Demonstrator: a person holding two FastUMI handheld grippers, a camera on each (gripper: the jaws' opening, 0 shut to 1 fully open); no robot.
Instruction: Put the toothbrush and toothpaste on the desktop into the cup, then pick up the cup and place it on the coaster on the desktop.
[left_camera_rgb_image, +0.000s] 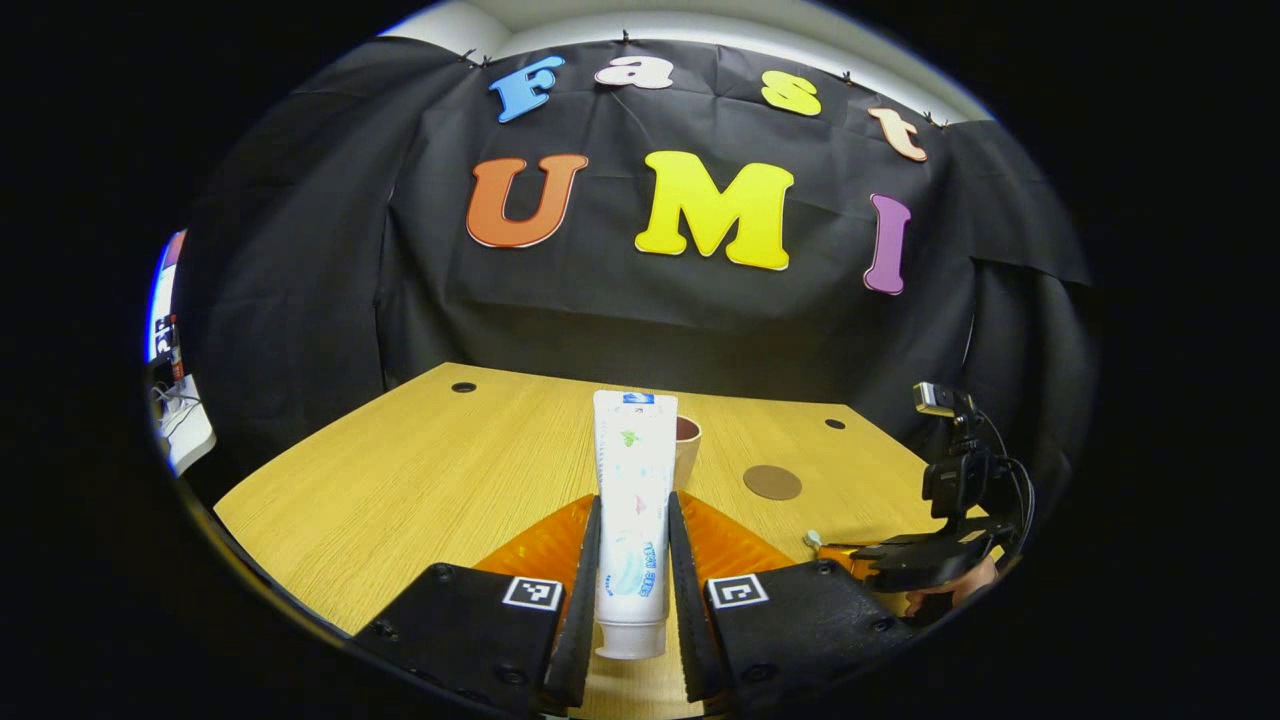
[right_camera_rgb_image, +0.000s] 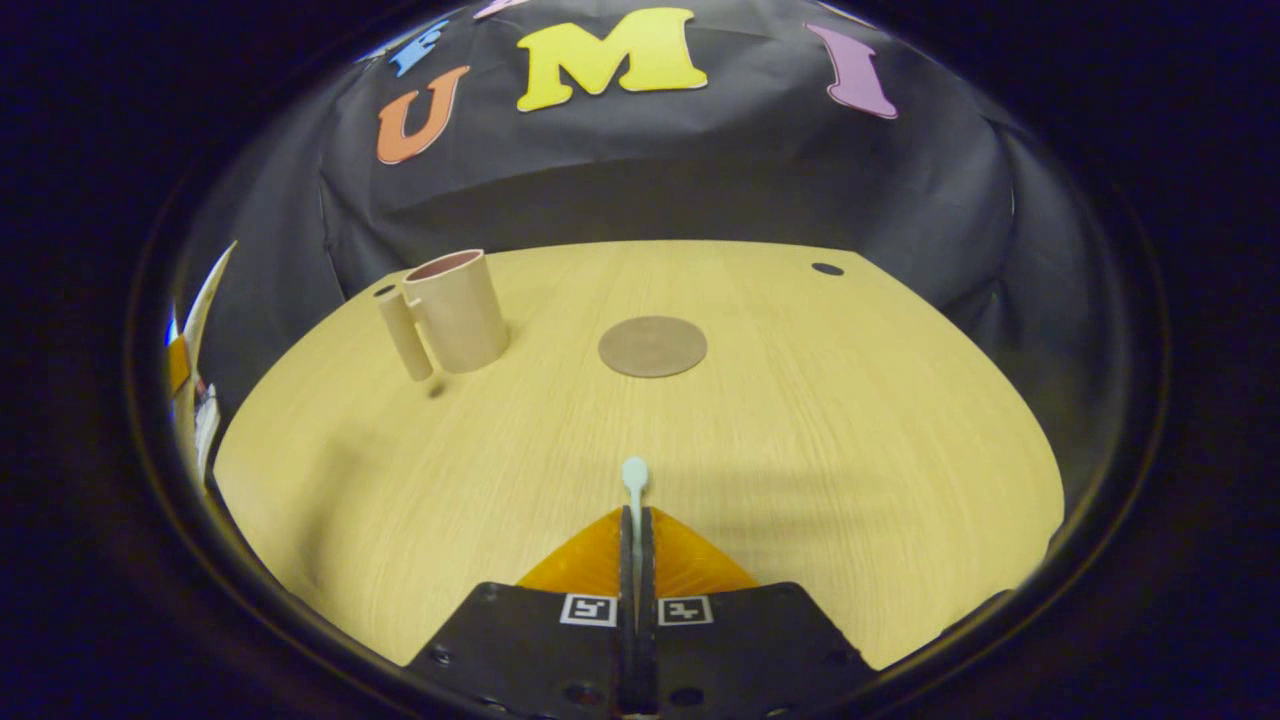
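Toothpaste clamped — toothbrush pinched

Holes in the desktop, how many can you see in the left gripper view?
2. One hole sits near the far left corner of the desktop, the other hole near the far right, beyond the coaster. The toothpaste and left gripper may hide others.

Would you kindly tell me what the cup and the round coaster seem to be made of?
The beige handled cup looks like matte plastic: smooth, even walls without gloss, though glazeless ceramic is possible. The flat brown round coaster looks like cork or fibreboard: thin, dull, without shine.
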